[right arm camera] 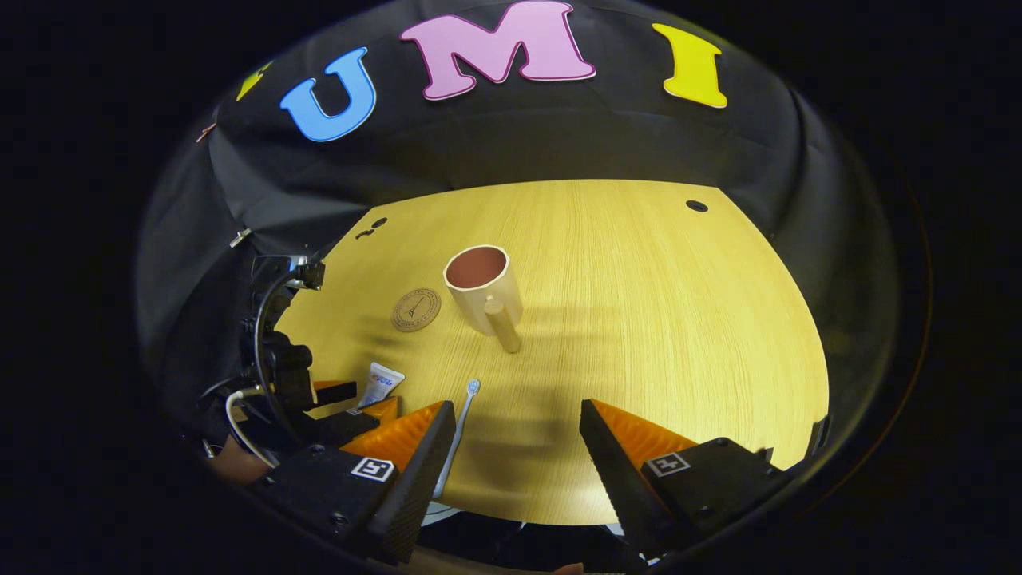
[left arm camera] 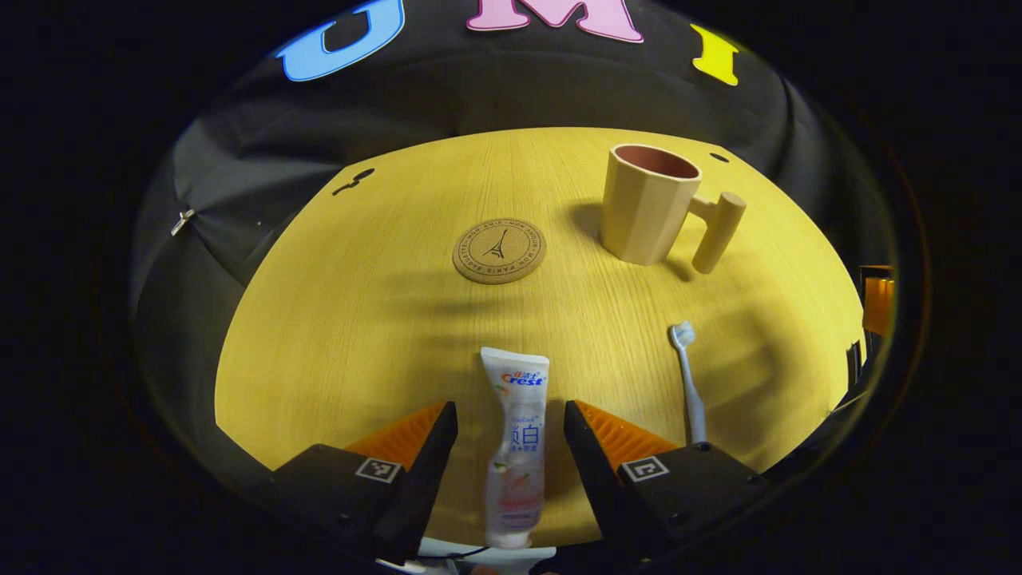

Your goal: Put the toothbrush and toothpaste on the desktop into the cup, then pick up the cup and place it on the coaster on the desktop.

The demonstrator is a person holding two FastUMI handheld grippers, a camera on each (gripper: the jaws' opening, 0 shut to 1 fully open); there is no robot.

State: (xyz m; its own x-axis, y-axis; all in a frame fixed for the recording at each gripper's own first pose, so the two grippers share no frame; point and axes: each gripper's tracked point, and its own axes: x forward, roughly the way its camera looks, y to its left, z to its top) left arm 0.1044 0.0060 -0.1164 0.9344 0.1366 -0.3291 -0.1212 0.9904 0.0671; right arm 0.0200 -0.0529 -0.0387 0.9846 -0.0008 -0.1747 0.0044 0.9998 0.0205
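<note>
A white toothpaste tube (left arm camera: 515,447) lies flat at the table's near edge, between the spread fingers of my open left gripper (left arm camera: 511,419), which do not touch it. The toothbrush (left arm camera: 688,383) lies to its right, bristles pointing away. A beige cup (left arm camera: 647,204) with a stick handle stands upright farther back, and a round cork coaster (left arm camera: 499,251) lies left of it. My right gripper (right arm camera: 517,415) is open above the near edge, with the toothbrush (right arm camera: 461,423) beside its left finger. The cup (right arm camera: 483,291), the coaster (right arm camera: 416,309), the toothpaste (right arm camera: 380,383) and the left gripper (right arm camera: 335,403) lie beyond.
The wooden table (left arm camera: 359,319) is round-fronted, with black cloth behind and around it. A small dark hole (right arm camera: 696,206) sits at its far right and a dark cutout (left arm camera: 353,181) at the far left. An orange object (left arm camera: 877,303) stands off the table's right edge.
</note>
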